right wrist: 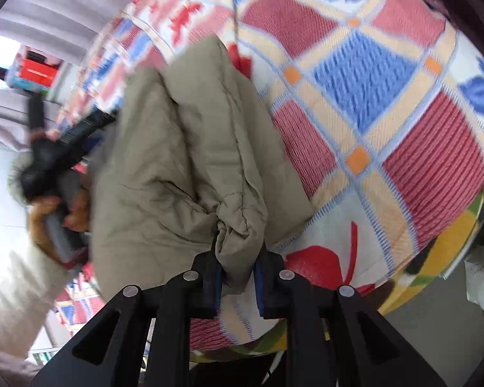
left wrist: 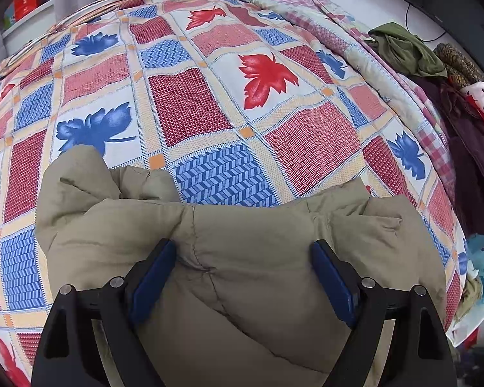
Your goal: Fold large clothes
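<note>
Khaki padded cloth fills the near half of both my views: the large jacket (left wrist: 242,258) lies bunched on the bed, over the leaf-patterned quilt (left wrist: 193,103), with its puffy folds humped up toward the far side. My left tongs (left wrist: 242,251) stand wide apart, the blue pads (left wrist: 153,277) on either side of a quilted seam, and nothing is pinched between them; I judge they hover over the middle of the garment so I can pick a spot to pin or lift. My right tongs (right wrist: 237,274) are nearly closed and hold a gathered, cuff-like end of the jacket (right wrist: 184,148), the cloth puckered tightly where it runs between the pads. That grip makes sense to me: holding the end lets me draw it across the body of the garment for a fold. The right view is blurred, so I cannot tell exactly how deep the cloth sits in the jaws. At the left of that view a hand (right wrist: 58,213) in a pale sleeve carries the other tool's handle. Far right on the bed, well apart from my work, a heap of other clothes (left wrist: 435,74) rests by the edge. By my reading the fold is at an early stage, since the jacket is crumpled rather than flat, and the thick padding may spring back when released.
</note>
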The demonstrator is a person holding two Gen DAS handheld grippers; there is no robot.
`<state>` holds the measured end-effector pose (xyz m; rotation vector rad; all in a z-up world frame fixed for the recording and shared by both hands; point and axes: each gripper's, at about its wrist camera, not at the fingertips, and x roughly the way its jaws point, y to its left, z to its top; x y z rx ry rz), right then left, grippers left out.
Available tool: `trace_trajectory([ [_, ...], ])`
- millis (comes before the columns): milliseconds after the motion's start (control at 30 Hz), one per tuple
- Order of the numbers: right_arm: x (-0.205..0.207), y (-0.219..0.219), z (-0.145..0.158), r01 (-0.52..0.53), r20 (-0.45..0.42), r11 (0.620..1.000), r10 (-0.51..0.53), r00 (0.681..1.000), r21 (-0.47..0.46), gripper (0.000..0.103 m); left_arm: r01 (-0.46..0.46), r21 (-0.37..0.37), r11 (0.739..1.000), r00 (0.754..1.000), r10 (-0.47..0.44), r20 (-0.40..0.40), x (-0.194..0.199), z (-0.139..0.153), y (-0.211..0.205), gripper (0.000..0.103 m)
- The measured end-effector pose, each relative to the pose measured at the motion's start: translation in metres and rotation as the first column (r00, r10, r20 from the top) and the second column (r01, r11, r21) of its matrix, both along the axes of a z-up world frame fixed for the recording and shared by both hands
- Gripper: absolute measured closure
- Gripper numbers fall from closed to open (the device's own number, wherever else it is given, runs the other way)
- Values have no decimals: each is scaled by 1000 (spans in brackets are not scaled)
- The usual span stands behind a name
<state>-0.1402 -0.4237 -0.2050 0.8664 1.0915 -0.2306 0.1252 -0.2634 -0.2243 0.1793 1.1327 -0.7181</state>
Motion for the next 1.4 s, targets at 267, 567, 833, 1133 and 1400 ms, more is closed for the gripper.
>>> trace_trajectory([
  [267,63,1,29,-116,75,987,125,989,-107,55,1,7,1000,1000,-1,11,-2,1,0,17],
  [567,102,24,-22,-195,-70,973,188,980,-120,67,-89,-6,996,996,89,31,-9,35,45,17],
  [833,93,32,-44,-199,-101,971,187,977,-130,70,-189,28,982,981,189,-32,-24,49,128,17],
  [1133,97,30,-36,-178,-116,979,166,979,-99,66,-219,77,973,965,228,-128,-47,31,161,17],
  [1400,89,22,-1,-175,-92,974,163,982,-145,63,-237,77,969,960,245,-138,-51,27,166,0],
])
